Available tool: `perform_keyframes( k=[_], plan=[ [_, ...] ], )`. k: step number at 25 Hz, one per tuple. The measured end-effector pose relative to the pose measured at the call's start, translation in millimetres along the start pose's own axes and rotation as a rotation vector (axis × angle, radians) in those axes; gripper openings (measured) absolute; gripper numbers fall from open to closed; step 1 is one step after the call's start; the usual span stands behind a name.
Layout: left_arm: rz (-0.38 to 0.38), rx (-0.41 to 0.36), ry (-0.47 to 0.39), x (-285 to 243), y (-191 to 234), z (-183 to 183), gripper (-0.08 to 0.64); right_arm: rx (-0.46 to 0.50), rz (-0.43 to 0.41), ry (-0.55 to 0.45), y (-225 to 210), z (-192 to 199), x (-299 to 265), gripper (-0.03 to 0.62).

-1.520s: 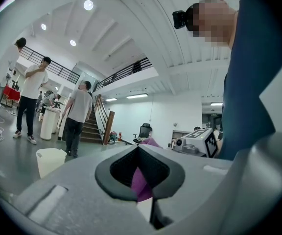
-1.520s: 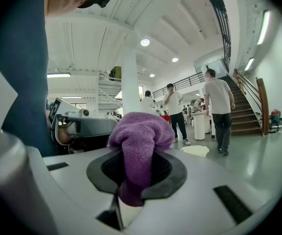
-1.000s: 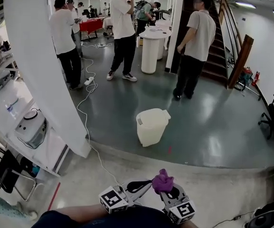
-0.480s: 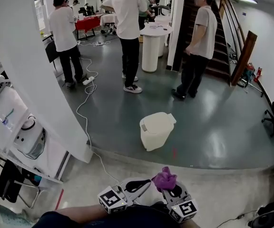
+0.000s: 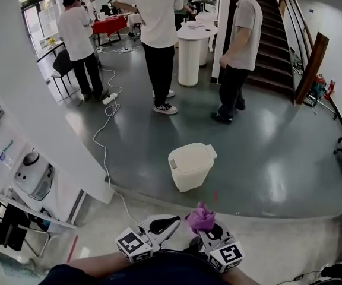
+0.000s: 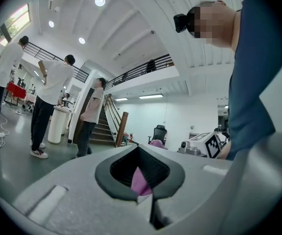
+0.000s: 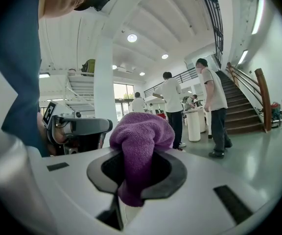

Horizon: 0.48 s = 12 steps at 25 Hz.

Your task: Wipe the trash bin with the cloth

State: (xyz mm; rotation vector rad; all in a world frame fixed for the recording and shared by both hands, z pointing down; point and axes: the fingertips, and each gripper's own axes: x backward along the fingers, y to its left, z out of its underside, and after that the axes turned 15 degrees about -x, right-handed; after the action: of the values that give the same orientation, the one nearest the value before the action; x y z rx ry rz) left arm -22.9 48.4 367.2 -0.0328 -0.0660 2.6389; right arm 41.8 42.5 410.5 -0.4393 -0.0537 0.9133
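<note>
A cream trash bin with its lid down stands on the grey floor ahead of me, well beyond both grippers. A bunched purple cloth sticks up from my right gripper, which is shut on it. In the right gripper view the cloth fills the hollow between the jaws. Just left of it, my left gripper has its jaws together and stays apart from the cloth. In the left gripper view a thin pink sliver shows in the jaw hollow; I cannot tell what it is.
A thick white pillar rises at the left, with a white cable running along the floor past it. Three people stand beyond the bin near a round white table. A staircase climbs at the right.
The view has shifted forward and the bin sits slightly lower and left. The person in white has stepped closer. Both grippers stay low, still side by side, the cloth still held.
</note>
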Motion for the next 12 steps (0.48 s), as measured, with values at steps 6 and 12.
perform_keyframes(
  k=[6, 12],
  plan=[
    [-0.053, 0.003, 0.025, -70.9, 25.7, 8.6, -0.012, 0.012, -0.051, 0.015, -70.1, -27.7, -9.0, 0.077],
    [-0.092, 0.014, 0.037, -114.3, 51.9, 19.2, -0.012, -0.01, -0.079, 0.037, -115.5, -33.5, -28.3, 0.077]
  ],
)
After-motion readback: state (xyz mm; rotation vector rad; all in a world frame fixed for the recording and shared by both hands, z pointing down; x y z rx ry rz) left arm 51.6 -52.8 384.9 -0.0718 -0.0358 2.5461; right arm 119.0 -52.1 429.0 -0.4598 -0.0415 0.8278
